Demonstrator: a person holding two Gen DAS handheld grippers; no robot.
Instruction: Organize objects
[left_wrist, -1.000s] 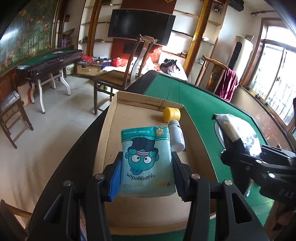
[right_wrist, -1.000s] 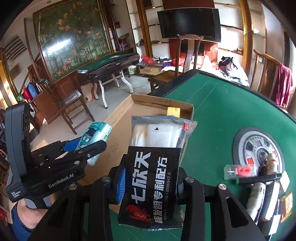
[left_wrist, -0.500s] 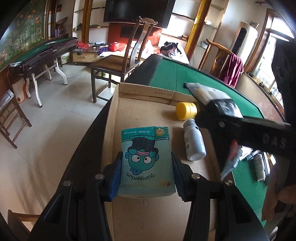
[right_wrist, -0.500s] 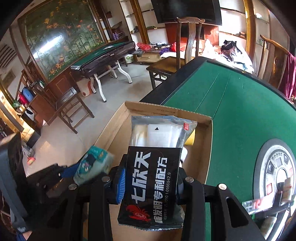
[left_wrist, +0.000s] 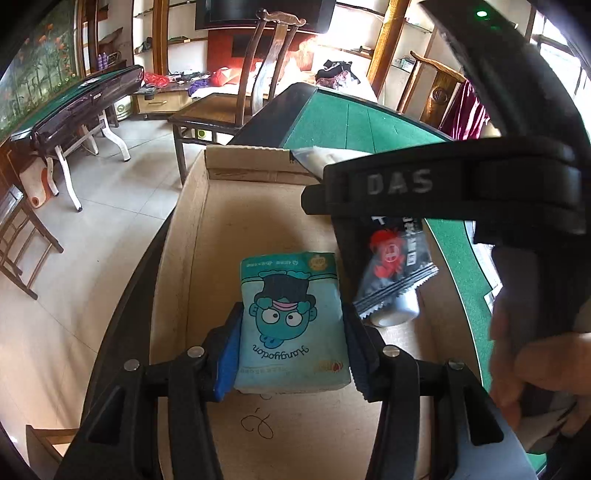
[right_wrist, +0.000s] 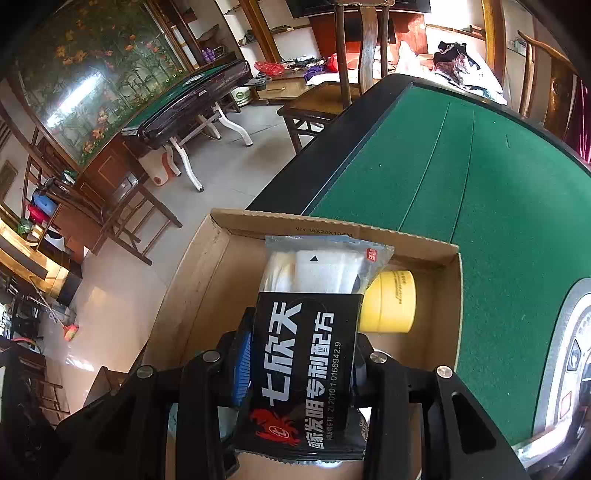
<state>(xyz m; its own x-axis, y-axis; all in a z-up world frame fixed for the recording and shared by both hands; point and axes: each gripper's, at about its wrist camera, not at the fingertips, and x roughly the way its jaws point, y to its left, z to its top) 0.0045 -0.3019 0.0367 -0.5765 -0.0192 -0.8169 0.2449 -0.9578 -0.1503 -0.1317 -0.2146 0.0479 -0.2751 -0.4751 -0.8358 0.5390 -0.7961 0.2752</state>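
Over cardboard box (left_wrist: 184, 236), both grippers level, loaded

A lived-in home parlour for games. A mahjong table (right_wrist: 184, 99) stands ahead-left of the tool. Wooden chairs (left_wrist: 258, 74) and a television (left_wrist: 258, 14) lie beyond.

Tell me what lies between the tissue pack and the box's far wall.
In the left wrist view, only bare cardboard floor lies between the tissue pack and the far wall of the box.
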